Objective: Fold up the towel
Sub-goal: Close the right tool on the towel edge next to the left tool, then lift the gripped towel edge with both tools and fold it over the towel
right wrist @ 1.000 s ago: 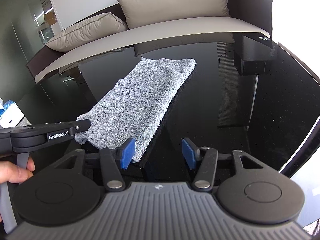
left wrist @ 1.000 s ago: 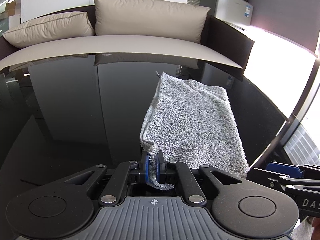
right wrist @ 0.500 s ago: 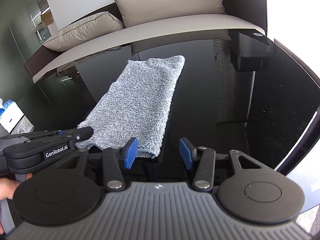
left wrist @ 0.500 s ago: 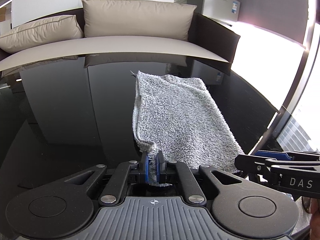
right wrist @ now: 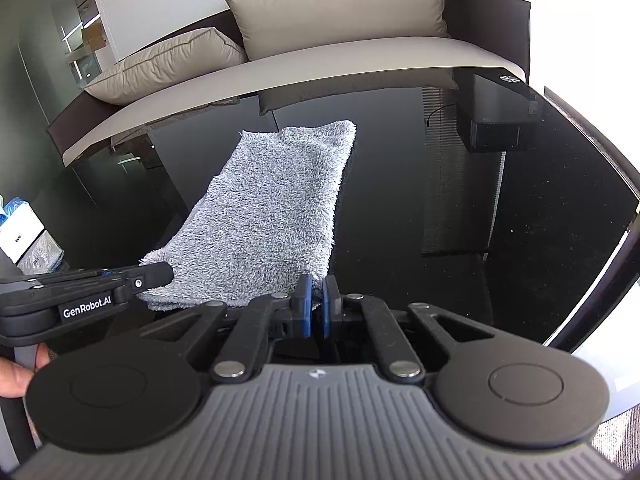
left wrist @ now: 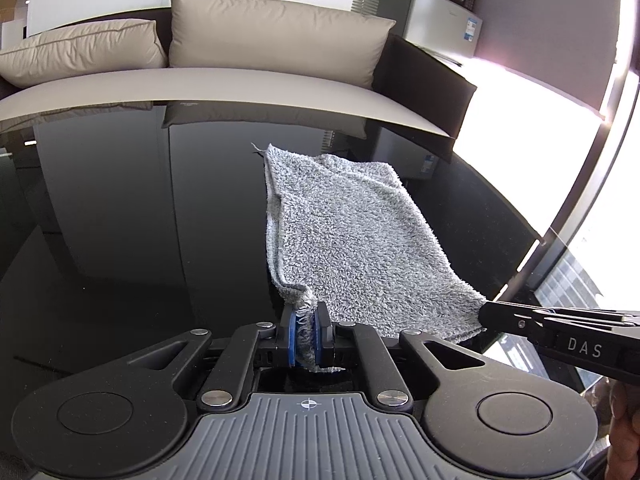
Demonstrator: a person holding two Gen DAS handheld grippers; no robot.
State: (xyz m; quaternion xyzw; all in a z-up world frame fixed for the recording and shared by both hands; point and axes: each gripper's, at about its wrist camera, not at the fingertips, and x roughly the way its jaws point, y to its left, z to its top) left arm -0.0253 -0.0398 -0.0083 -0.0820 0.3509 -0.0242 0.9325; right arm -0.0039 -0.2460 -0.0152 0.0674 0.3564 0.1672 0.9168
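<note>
A grey fluffy towel (left wrist: 356, 240) lies lengthwise on a glossy black table (left wrist: 132, 220), its far end flat and its near end raised. My left gripper (left wrist: 306, 336) is shut on the towel's near left corner. My right gripper (right wrist: 316, 308) is shut on the towel's (right wrist: 276, 208) near right corner. Each gripper shows in the other's view: the right gripper's black fingers (left wrist: 532, 320) at the right, the left gripper's fingers (right wrist: 120, 284) at the left.
A beige sofa with cushions (left wrist: 272, 48) stands behind the table. A fridge and a microwave (left wrist: 440, 12) are at the back right. A dark box (right wrist: 496, 136) shows through the table's far right. White boxes (right wrist: 20, 232) sit at the left.
My right gripper has moved in and shut on the towel's near right corner; it was open before. The towel's near end has lifted. My left gripper stays shut on its corner.
</note>
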